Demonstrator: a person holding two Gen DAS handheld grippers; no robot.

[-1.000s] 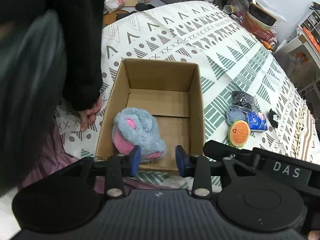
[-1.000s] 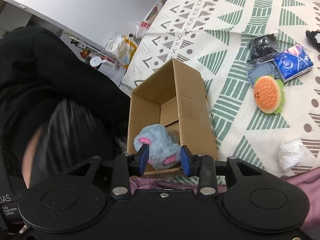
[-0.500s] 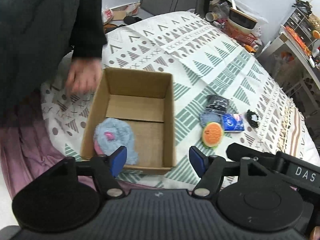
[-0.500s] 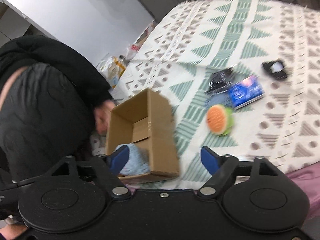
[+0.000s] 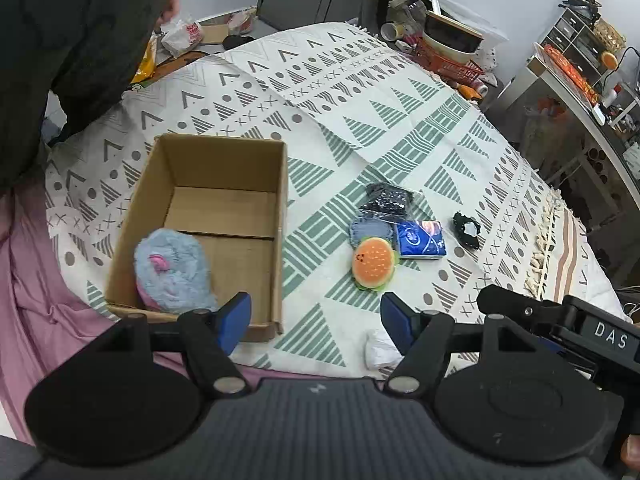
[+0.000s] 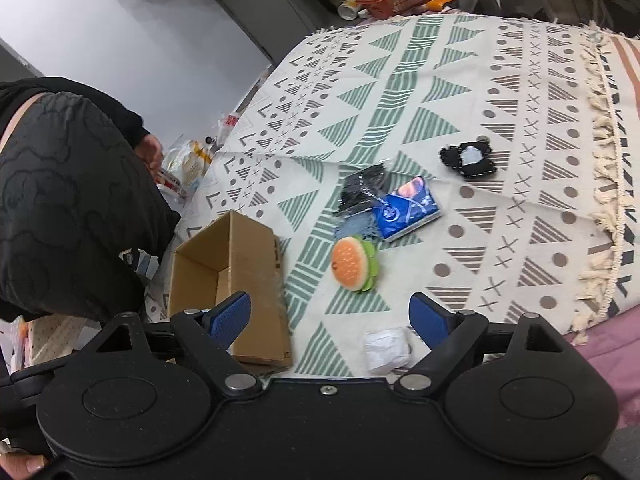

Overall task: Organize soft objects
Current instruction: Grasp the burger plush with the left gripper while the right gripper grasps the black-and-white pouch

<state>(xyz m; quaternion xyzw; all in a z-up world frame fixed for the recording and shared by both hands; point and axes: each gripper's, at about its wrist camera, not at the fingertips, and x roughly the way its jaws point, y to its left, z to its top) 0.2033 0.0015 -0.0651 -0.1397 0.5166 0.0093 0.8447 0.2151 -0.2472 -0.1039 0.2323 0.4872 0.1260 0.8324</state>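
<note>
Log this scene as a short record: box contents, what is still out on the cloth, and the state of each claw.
box: open cardboard, on the patterned cloth
in box: blue plush, near corner
on cloth: burger toy, blue packet, black bag, grey-blue item partly under the burger toy, black-and-white piece, white wad
left claw: open, empty, raised above the box's near right corner
right claw: open, empty, above the cloth near the white wad
</note>
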